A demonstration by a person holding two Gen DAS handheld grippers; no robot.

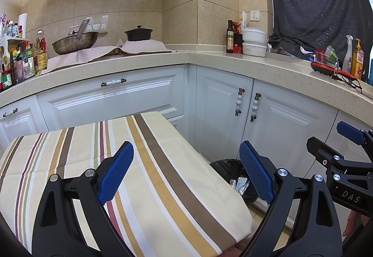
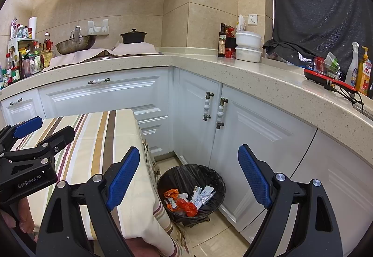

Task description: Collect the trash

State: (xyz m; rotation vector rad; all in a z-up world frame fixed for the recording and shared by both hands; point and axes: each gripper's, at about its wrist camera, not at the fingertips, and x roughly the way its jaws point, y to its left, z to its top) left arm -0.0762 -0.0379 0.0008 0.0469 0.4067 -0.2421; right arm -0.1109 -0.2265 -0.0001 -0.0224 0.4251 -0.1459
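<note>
the left tongs (image 1: 186, 170) gape wide with nothing between the blue pads, over the striped cloth (image 1: 144, 163) beside the bin (image 1: 223, 166). the right tongs (image 2: 188, 175) are spread just as wide and empty, right above the bin, which sits on the floor against the white cabinets (image 2: 244, 131) and just beside the cloth's corner. inside the bin, on its black liner, lie orange wrappers (image 2: 184, 205) and silvery sachets (image 2: 202, 194). the cloth near the bin carries no litter. above the bin the counter (image 2: 268, 79) holds a bottle (image 2: 222, 41) and two white tubs (image 2: 248, 47).
</note>
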